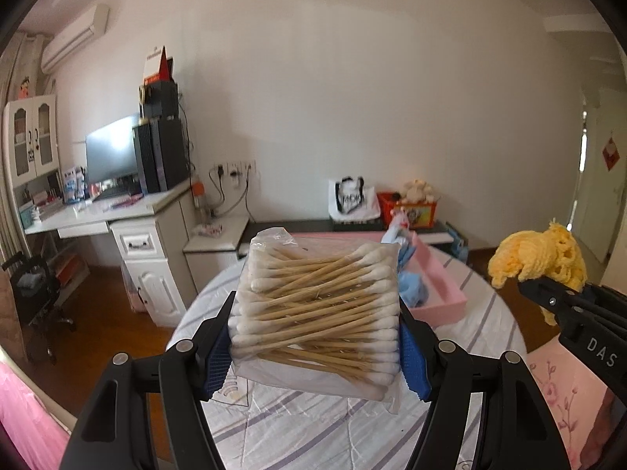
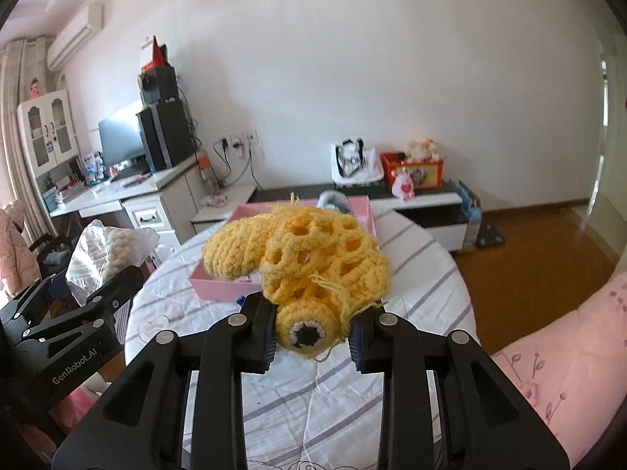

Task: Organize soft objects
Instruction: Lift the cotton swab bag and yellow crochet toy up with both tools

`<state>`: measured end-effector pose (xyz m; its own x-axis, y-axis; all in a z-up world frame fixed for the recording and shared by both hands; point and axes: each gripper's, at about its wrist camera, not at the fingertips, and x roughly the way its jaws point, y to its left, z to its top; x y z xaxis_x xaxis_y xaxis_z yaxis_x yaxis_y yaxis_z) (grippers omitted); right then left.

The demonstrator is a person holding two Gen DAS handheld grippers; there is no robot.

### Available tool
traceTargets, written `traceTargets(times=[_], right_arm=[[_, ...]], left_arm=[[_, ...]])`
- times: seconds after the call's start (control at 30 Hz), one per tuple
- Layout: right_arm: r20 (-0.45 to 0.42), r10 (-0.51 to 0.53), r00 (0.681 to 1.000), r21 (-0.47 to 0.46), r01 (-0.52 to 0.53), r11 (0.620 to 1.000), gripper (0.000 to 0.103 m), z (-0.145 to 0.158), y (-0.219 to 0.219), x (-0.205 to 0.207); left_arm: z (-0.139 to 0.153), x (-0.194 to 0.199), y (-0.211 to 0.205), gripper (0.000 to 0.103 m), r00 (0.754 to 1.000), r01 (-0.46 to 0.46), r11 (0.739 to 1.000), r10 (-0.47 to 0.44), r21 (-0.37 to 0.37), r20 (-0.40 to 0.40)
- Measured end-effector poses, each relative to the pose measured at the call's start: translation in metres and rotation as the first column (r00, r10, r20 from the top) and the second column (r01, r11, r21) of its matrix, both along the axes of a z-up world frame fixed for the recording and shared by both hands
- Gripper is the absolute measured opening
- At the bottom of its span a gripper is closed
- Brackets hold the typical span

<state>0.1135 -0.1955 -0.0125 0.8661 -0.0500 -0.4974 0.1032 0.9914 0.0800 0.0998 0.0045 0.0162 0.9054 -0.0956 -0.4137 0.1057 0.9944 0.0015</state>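
Observation:
My left gripper [image 1: 315, 346] is shut on a clear bag of cotton swabs [image 1: 317, 309], held above the round table; its blue pads [image 1: 217, 356] press the bag's two sides. The same bag [image 2: 106, 254] shows at the left of the right wrist view. My right gripper [image 2: 311, 338] is shut on a yellow crocheted toy [image 2: 309, 258], lifted over the table; the toy [image 1: 539, 256] also appears at the right of the left wrist view. Beyond both lies a pink tray [image 1: 439, 286] [image 2: 219, 280] with blue and grey soft items inside.
The round table [image 2: 411, 286] wears a white cloth with purple stripes. A pink floral cushion [image 2: 556, 368] lies at the right. Farther off are a white desk [image 1: 98, 215] with a monitor, a low cabinet [image 2: 423, 199] with a red box, and wooden floor [image 2: 548, 243].

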Motion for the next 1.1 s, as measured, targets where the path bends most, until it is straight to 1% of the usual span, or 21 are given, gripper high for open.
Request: traceTargets(times=[0.1, 0.23, 0.33, 0.53, 0.77, 1.0, 1.1], right_arm=[[0.035, 0.011, 0.999, -0.011, -0.01, 1.0, 0.027, 0.009, 0.005, -0.01], [0.071, 0.023, 0.997, -0.024, -0.021, 0.999, 0.027, 0.018, 0.01, -0.02], [0.094, 0.034, 0.995, -0.029, -0.031, 0.999, 0.027, 0.023, 0.014, -0.029], [0.134, 0.045, 0.99, -0.052, -0.039, 0.998, 0.027, 0.031, 0.019, -0.043], [0.142, 0.059, 0.988, -0.052, -0.052, 0.997, 0.027, 0.03, 0.02, -0.049], [0.145, 0.057, 0.988, -0.055, -0.049, 0.997, 0.027, 0.031, 0.017, -0.051], [0.145, 0.055, 0.988, -0.056, -0.047, 0.997, 0.027, 0.031, 0.017, -0.049]], left_arm=[[0.007, -0.02, 0.003, 0.067, 0.999, -0.003, 1.0, 0.003, 0.0, 0.041], [0.009, -0.046, 0.005, 0.067, 0.997, 0.0, 1.0, 0.0, 0.003, 0.082], [0.005, -0.063, 0.011, 0.067, 0.995, -0.008, 1.0, 0.008, -0.004, 0.104], [-0.003, -0.089, 0.008, 0.067, 0.989, -0.015, 1.0, 0.016, -0.007, 0.146], [-0.013, -0.103, 0.001, 0.067, 0.986, -0.011, 1.0, 0.012, -0.007, 0.164], [-0.016, -0.105, 0.004, 0.067, 0.987, -0.014, 1.0, 0.015, -0.007, 0.162], [-0.015, -0.096, 0.005, 0.067, 0.987, -0.016, 1.0, 0.017, -0.007, 0.157]])
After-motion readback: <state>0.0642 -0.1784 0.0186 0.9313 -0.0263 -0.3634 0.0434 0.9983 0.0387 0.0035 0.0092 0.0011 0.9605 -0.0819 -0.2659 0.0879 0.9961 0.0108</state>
